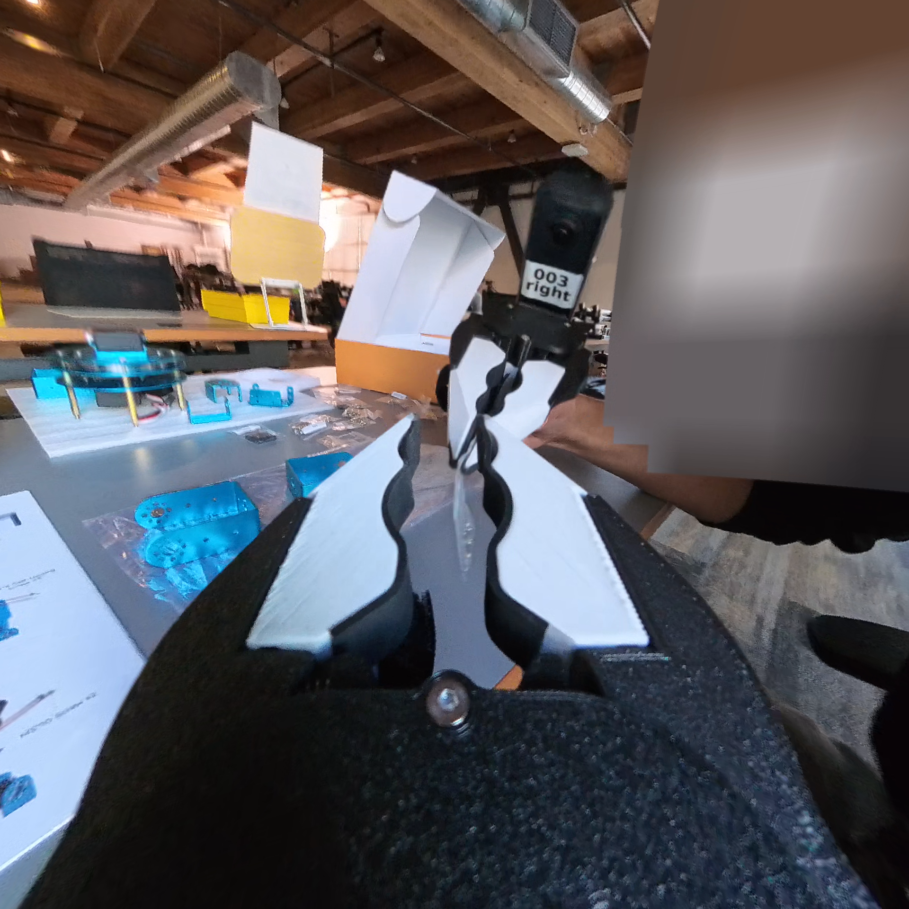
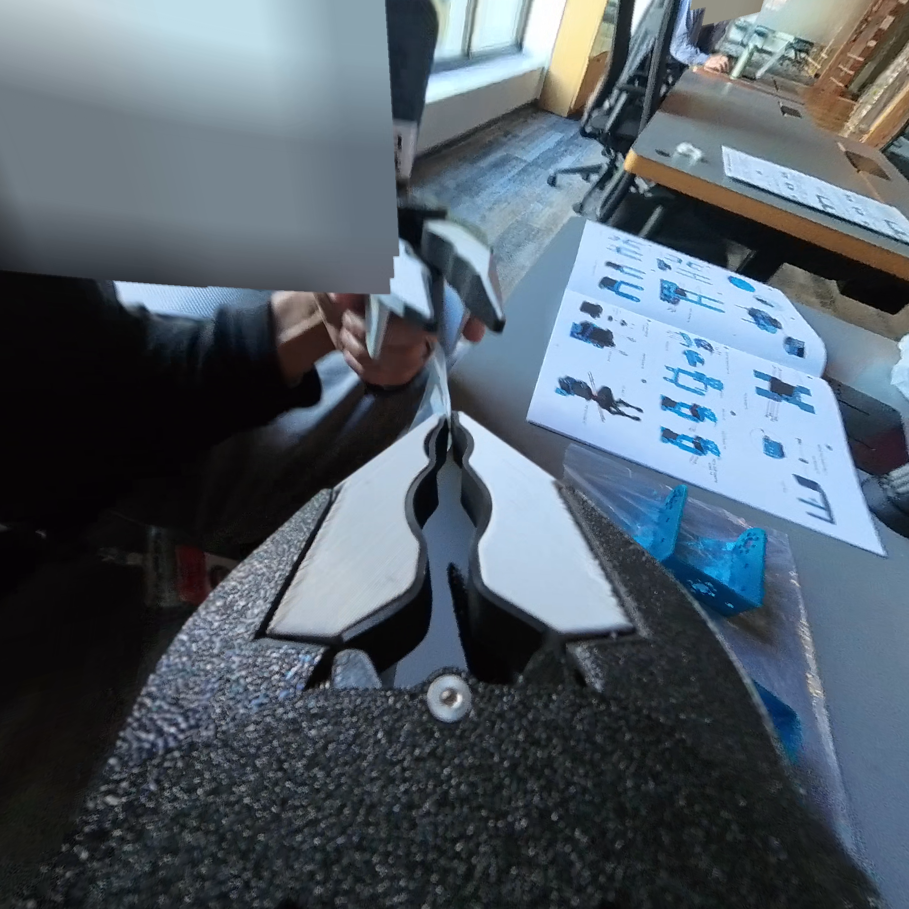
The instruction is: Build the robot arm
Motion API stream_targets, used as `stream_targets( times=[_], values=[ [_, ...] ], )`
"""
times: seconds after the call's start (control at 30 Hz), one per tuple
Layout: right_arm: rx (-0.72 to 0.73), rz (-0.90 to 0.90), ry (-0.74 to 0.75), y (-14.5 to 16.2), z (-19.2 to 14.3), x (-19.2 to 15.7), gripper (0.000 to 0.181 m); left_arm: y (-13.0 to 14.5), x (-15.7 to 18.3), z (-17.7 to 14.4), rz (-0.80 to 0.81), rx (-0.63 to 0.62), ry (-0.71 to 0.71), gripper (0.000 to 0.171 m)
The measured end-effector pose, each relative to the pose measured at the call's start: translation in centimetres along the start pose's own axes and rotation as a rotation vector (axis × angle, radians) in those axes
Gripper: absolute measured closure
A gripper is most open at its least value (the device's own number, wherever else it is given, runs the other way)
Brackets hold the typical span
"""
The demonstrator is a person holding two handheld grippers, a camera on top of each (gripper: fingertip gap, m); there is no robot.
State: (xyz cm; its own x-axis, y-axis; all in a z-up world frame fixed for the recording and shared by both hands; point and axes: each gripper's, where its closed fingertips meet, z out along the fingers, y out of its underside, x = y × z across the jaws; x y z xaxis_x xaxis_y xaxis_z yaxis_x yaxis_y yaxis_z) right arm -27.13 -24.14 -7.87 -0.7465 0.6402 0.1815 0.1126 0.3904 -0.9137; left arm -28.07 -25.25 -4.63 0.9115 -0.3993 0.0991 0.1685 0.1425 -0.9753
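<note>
My right gripper point(image 2: 450, 425) is shut on the end of a small clear plastic bag point(image 2: 439, 378), held in the air over the grey table's point(image 2: 516, 315) near edge. In the left wrist view the right gripper point(image 1: 474, 442) points down towards me, and the bag point(image 1: 465, 521) hangs from its tips. My left gripper point(image 1: 450, 433) is open, its two fingers on either side of the hanging bag without closing on it. From the right wrist view the left gripper point(image 2: 438, 329) sits at the bag's far end, jaws apart, with a person's hand point(image 2: 388, 354) behind it.
Blue metal brackets in clear bags point(image 1: 196, 521) point(image 2: 713, 565) lie on the table. An open instruction booklet point(image 2: 688, 369) lies beside them. A blue round assembly point(image 1: 118, 364) stands on white foam at the back left. Small screw bags point(image 1: 334, 423) and an open white and orange box point(image 1: 418, 275) are behind. My left and right fingertips are right by each other.
</note>
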Motion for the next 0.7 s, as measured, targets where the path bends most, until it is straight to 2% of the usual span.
stream_targets(
  times=[0.1,0.2,0.27,0.33,0.43,0.5,0.7],
  values=[
    [-0.057,-0.077,0.05,0.8,0.4,0.2,0.181,0.0,-0.5,0.2,-0.088,-0.173,0.022,0.15],
    [-0.05,-0.046,0.007,0.6,0.7,-0.5,0.181,1.5,-1.5,-0.1,0.07,-0.497,0.058,0.15],
    [-0.056,-0.029,-0.002,0.9,0.9,-0.5,0.181,1.7,-1.1,0.0,0.089,-0.638,0.159,0.15],
    [-0.069,0.004,-0.026,1.5,1.2,-0.5,0.181,2.0,0.7,0.1,0.04,-0.727,0.321,0.155],
    [-0.093,0.045,-0.061,2.7,1.8,-0.8,0.181,3.3,1.1,0.0,-0.016,-0.876,0.431,0.157],
    [-0.123,0.05,-0.073,3.5,2.2,-0.9,0.181,4.0,0.7,0.3,-0.03,-0.959,0.436,0.16],
    [-0.16,0.074,-0.071,4.9,3.0,-0.7,0.181,5.9,-1.1,0.3,0.129,-1.141,0.404,0.163]
  ],
)
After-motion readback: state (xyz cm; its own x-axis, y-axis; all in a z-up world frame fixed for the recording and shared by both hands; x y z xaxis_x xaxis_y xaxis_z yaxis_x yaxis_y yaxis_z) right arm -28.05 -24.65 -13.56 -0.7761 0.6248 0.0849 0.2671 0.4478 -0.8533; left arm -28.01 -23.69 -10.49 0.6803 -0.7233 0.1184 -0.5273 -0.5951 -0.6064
